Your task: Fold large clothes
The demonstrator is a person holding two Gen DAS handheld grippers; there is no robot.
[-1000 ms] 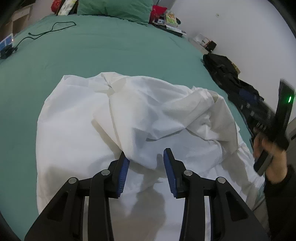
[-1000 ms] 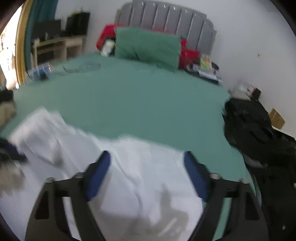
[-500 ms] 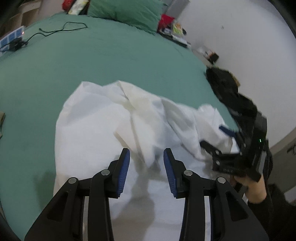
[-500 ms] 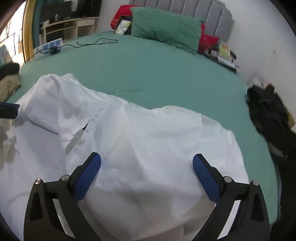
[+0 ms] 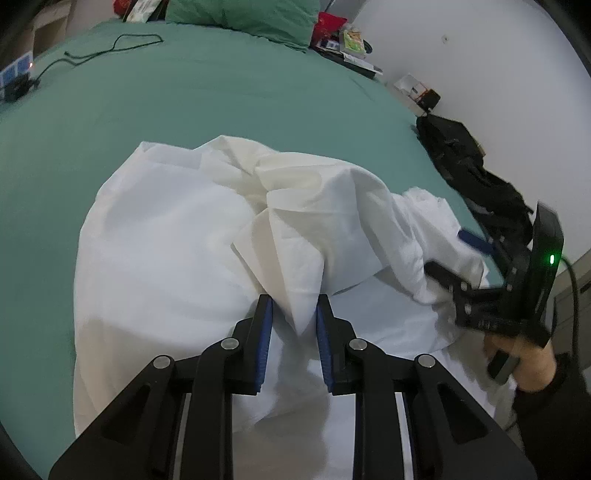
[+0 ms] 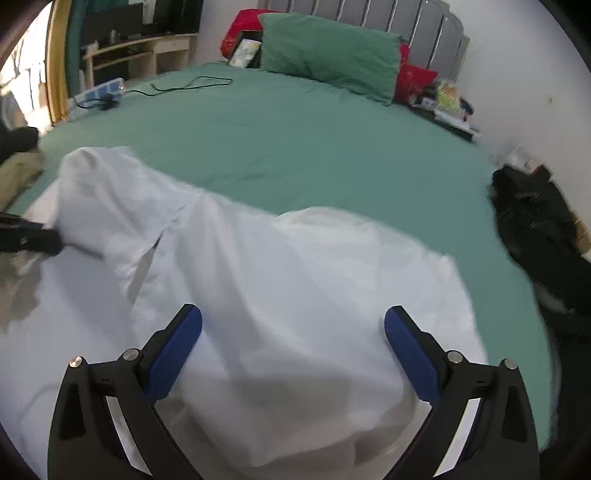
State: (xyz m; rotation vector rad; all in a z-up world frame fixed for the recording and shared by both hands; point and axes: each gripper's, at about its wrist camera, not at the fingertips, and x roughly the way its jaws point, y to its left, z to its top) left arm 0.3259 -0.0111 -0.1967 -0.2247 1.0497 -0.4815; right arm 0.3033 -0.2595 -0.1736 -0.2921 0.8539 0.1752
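Nearest in the left wrist view, the left gripper (image 5: 293, 314), black with blue pads, has just been closing its jaws; a pointed fold of the single large white cloth garment (image 5: 177, 236) stands between the pads, which sit narrow about it, though it cannot be told whether they press on the cloth. That fold points down toward the camera, its crease running away up the heap. The garment lies crumpled on the near part of the green bed sheet (image 5: 207, 99), its bulk stretching across from left to right, with one rumpled ridge rising in its middle. At the garment's right edge the right gripper (image 5: 448, 254) reaches into the cloth, carried by a person's hand (image 5: 524, 365) in a dark sleeve. In the right wrist view the right gripper (image 6: 293, 325) has its jaws spread wide above the white garment (image 6: 295, 277), with nothing pinched between them, and they have just been opening. Beyond the garment one black cable (image 5: 110, 46) trails over the sheet. A black bag (image 5: 465, 162) lies off the bed's right side. Farthest back one green pillow (image 6: 328, 51) leans by the grey headboard (image 6: 369, 18).
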